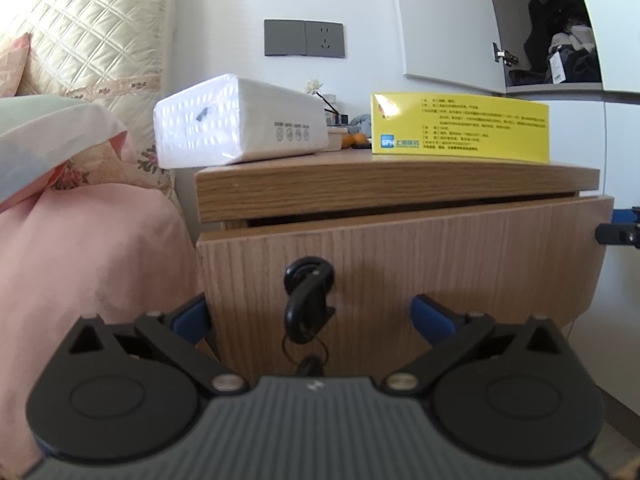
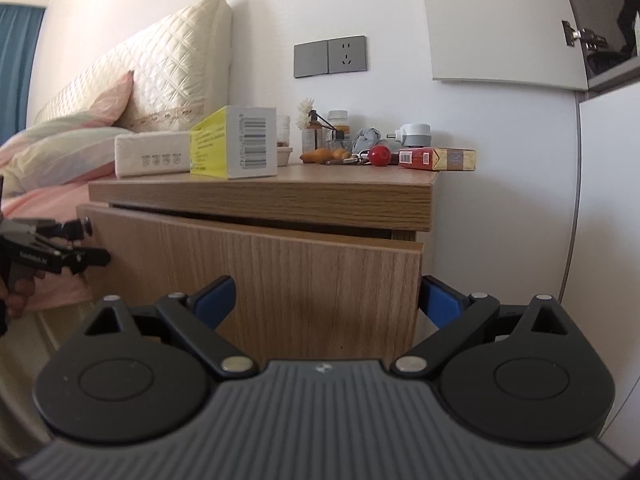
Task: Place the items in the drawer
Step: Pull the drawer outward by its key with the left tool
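A wooden nightstand has its drawer (image 1: 400,264) pulled out a crack; the drawer front also shows in the right wrist view (image 2: 280,272). A black key with a ring (image 1: 308,300) hangs in the drawer's lock. My left gripper (image 1: 311,314) is open, its blue fingertips either side of the key, close to the drawer front. My right gripper (image 2: 326,300) is open and empty in front of the drawer's right part. On top stand a white tissue pack (image 1: 236,120), a yellow medicine box (image 1: 460,126) and a red cigarette pack (image 2: 436,159).
A bed with pink sheet (image 1: 92,248) and pillows lies left of the nightstand. Small bottles, a red ball (image 2: 380,155), keys and a plug adapter (image 2: 414,135) crowd the back of the top. A white wall and an open wardrobe door (image 1: 444,20) are at right.
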### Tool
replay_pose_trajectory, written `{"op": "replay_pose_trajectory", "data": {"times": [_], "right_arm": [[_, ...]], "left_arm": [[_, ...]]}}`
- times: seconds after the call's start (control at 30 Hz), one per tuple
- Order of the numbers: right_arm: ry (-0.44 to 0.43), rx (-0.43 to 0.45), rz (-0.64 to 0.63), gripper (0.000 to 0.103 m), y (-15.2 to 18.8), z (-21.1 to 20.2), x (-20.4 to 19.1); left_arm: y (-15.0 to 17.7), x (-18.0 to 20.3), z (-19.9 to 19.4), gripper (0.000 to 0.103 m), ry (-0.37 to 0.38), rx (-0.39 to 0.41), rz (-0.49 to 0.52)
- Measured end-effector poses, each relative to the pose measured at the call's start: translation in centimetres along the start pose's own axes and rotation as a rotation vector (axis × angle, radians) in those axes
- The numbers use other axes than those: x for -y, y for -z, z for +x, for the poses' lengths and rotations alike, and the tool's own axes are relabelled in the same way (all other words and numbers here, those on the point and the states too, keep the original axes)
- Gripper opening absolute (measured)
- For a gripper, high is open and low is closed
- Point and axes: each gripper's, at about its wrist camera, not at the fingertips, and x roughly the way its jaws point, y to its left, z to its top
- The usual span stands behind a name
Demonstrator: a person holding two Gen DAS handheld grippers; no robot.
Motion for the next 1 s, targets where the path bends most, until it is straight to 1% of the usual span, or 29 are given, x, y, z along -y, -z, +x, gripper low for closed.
{"op": "replay_pose_trajectory", "data": {"times": [0.2, 0.33, 0.43, 0.47, 0.67, 1.0], "right_arm": [[0.032, 0.020, 0.016, 0.100, -0.1, 0.6, -0.4], [0.033, 0.040, 0.024, 0.100, -0.2, 0.8, -0.3], [0.023, 0.061, 0.078, 0.101, -0.1, 0.9, 0.0], [0.021, 0.059, 0.078, 0.103, -0.2, 0.9, 0.0], [0.003, 0.024, 0.078, 0.103, -0.7, 0.9, 0.1], [-0.007, 0.013, 0.063, 0.103, -0.6, -0.1, -0.3]], "left_arm": [[-0.2, -0.3, 0.1, 0.103, 0.016, 0.003, -0.012], [-0.2, -0.3, 0.2, 0.103, 0.023, 0.006, -0.004], [-0.2, -0.3, 0.2, 0.103, 0.024, 0.000, -0.003], [-0.3, -0.3, 0.2, 0.103, 0.025, -0.003, -0.002], [-0.3, -0.2, 0.1, 0.103, 0.024, -0.009, 0.002], [-0.1, 0.2, -0.8, 0.103, 0.013, -0.012, 0.009]]}}
